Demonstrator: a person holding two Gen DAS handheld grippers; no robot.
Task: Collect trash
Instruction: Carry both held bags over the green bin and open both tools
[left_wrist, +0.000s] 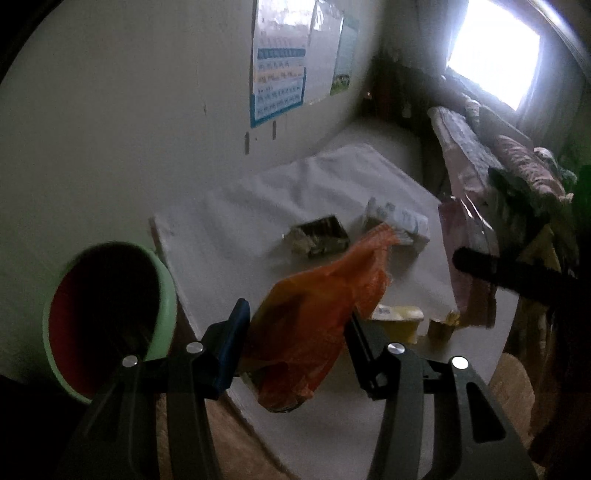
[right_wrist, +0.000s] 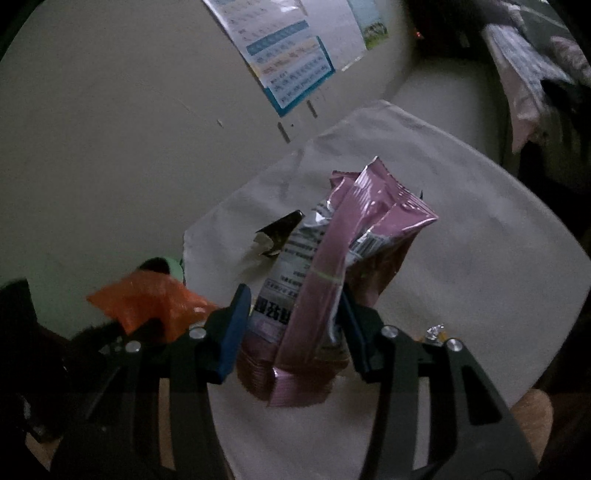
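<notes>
Left gripper (left_wrist: 295, 343) grasps an orange plastic bag (left_wrist: 314, 314) above the white-covered table (left_wrist: 229, 221) beside a green bin (left_wrist: 110, 314), while right gripper (right_wrist: 291, 328) clamps a pink wrapper (right_wrist: 332, 266); both loads should travel clear of the table edge, over the bin's mouth, before release.

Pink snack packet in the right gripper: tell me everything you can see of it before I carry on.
The pink snack packet is a shiny, crinkled foil-like wrapper with a white printed back panel and a barcode. It stands roughly upright, lifted off the white cloth-covered table, its crimped top end pointing away from the camera. The right gripper is clamped on its lower part, both blue pads pressing its sides. Nothing else visibly touches it.
</notes>
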